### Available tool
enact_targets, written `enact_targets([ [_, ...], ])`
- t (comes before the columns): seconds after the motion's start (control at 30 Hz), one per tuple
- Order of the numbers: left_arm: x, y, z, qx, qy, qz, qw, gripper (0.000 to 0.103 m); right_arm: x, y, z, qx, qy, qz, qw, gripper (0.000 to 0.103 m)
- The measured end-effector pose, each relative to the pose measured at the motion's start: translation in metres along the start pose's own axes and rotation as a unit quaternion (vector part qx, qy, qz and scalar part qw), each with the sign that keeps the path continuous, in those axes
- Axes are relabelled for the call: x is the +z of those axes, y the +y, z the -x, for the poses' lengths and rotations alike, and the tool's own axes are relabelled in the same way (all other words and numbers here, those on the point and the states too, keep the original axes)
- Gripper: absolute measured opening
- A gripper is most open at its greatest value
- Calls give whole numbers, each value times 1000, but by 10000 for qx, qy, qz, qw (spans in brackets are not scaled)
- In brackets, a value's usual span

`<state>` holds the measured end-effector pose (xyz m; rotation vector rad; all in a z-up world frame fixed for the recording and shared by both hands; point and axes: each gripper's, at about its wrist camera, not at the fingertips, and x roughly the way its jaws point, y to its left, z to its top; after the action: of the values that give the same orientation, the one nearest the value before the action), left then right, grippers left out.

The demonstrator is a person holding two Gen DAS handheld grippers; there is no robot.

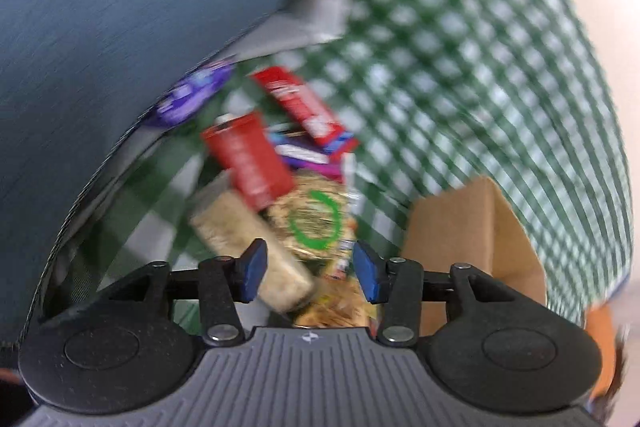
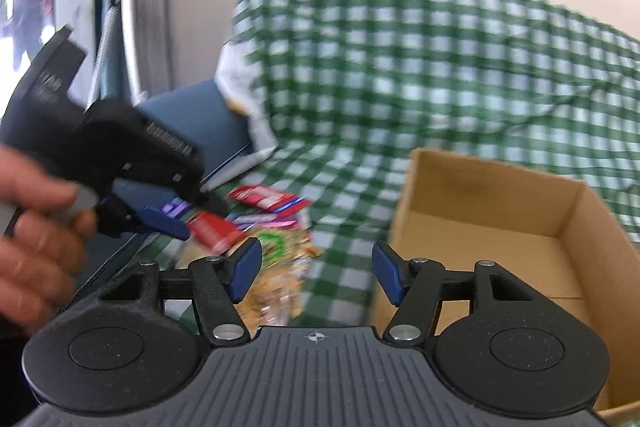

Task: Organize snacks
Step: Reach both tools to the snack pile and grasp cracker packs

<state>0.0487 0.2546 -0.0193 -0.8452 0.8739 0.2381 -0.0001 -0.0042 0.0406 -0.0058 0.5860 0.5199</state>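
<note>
- Green-and-white checked cloth covers the surface; both views motion-blurred.
- Open brown cardboard box sits on the cloth toward its right side.
- Heap of snack packets lies just left of the box: red packet on top, round-green-logo bag beneath.
- Left hand-held gripper above the heap, jaws apart.
- Right hand-held gripper jaws apart, nothing between.

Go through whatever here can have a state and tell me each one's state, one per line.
left gripper: open, over the snack pile, holding nothing
right gripper: open, empty
cardboard box: open-topped, looks empty
snack pile: loose on the checked cloth, outside the box
</note>
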Motion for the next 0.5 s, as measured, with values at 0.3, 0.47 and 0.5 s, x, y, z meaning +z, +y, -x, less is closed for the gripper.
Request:
enact_targets([
  [0.3,8,28,-30,270,421,718,9962,75,-10,35,-53,419,587,90,9974,89],
  [0.47,9,27,-42,494,485,589,9959,75,-11,45,-75,227,629,354,9971,90],
  [0.5,10,27,-45,542,517,582,9955,75,-12,45,-77,193,622,391,9971,90],
])
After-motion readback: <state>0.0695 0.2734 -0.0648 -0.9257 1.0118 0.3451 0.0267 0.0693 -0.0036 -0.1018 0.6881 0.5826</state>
